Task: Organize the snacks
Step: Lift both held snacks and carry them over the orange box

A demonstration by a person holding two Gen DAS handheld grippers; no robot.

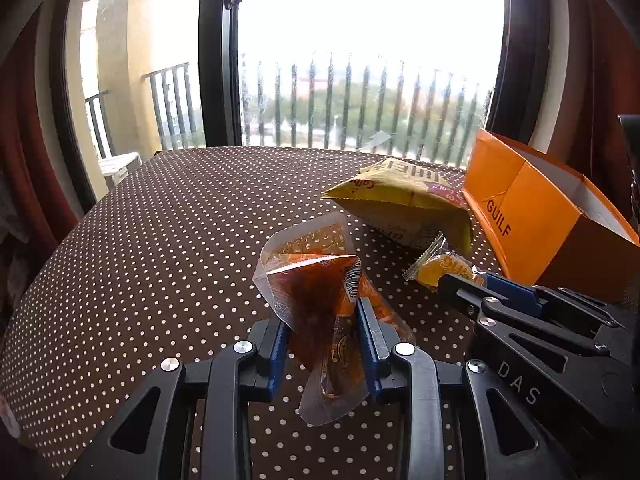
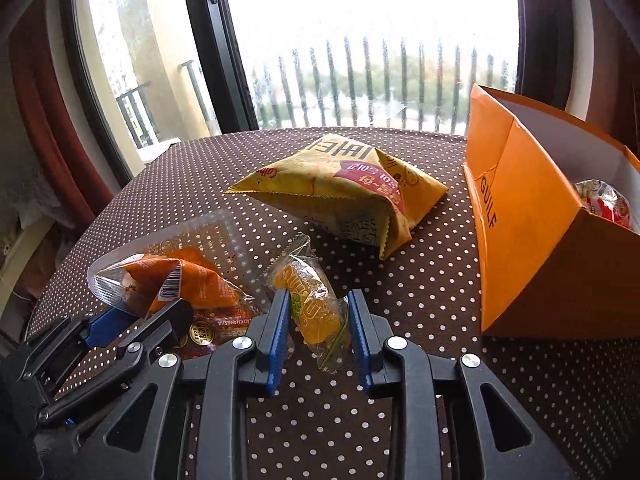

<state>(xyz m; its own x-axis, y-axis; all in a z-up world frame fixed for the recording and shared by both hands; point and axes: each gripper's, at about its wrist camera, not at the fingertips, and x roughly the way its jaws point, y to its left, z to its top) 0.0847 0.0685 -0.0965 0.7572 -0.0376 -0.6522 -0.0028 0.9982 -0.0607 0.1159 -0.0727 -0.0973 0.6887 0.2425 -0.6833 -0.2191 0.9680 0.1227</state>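
Orange box [image 2: 532,216] stood beside both snacks. Left claw [image 1: 324,344] pinched the orange pouch [image 1: 316,280]; right claw [image 2: 318,332] straddled the yellow candy [image 2: 312,300], not visibly clamped. Closing fully before lifting boxward seemed wise.

Brown white-dotted tablecloth [image 2: 400,320]; orange box [image 2: 520,240]; yellow bag [image 2: 340,184]; blue gripper pads [image 2: 280,336].
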